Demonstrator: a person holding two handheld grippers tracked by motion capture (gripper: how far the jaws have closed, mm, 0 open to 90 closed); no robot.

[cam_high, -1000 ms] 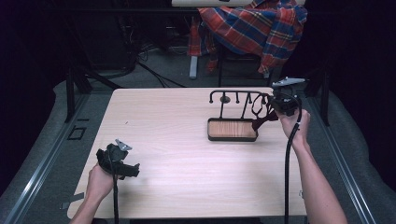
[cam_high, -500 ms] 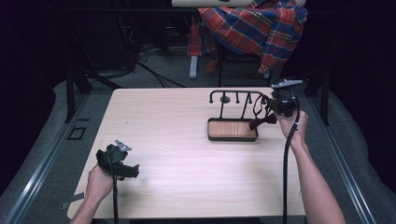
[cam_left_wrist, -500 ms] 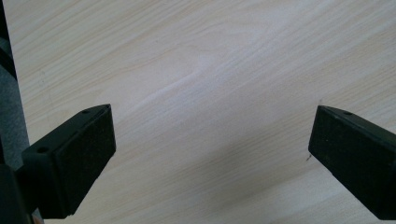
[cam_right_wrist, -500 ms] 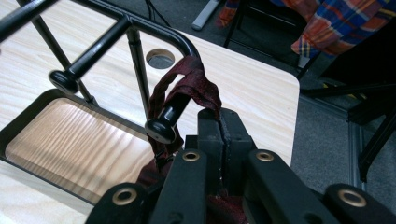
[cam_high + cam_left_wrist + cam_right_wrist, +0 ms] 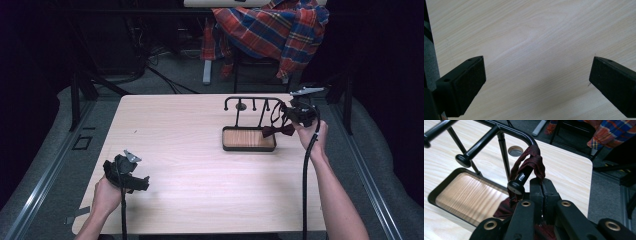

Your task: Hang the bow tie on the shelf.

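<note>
A black peg rack (image 5: 252, 99) stands on a wood-lined tray (image 5: 248, 148) at the table's right middle. A dark red bow tie (image 5: 278, 131) hangs by the rack's right end, its strap (image 5: 535, 162) looped over the rightmost peg (image 5: 521, 178). My right gripper (image 5: 290, 114) is at that peg; in the right gripper view it (image 5: 542, 183) is shut on the strap just behind the peg's knob. My left gripper (image 5: 141, 181) rests near the front left of the table, jaws wide open (image 5: 536, 75) over bare wood with nothing between them.
A plaid cloth (image 5: 280, 25) is draped over a chair behind the table. A round cable hole (image 5: 515, 150) lies in the tabletop just behind the rack. Dark metal rails (image 5: 45, 170) run along both sides of the table.
My right gripper has moved slightly down and toward the rack with the bow tie strap held. The left gripper has stayed in place.
</note>
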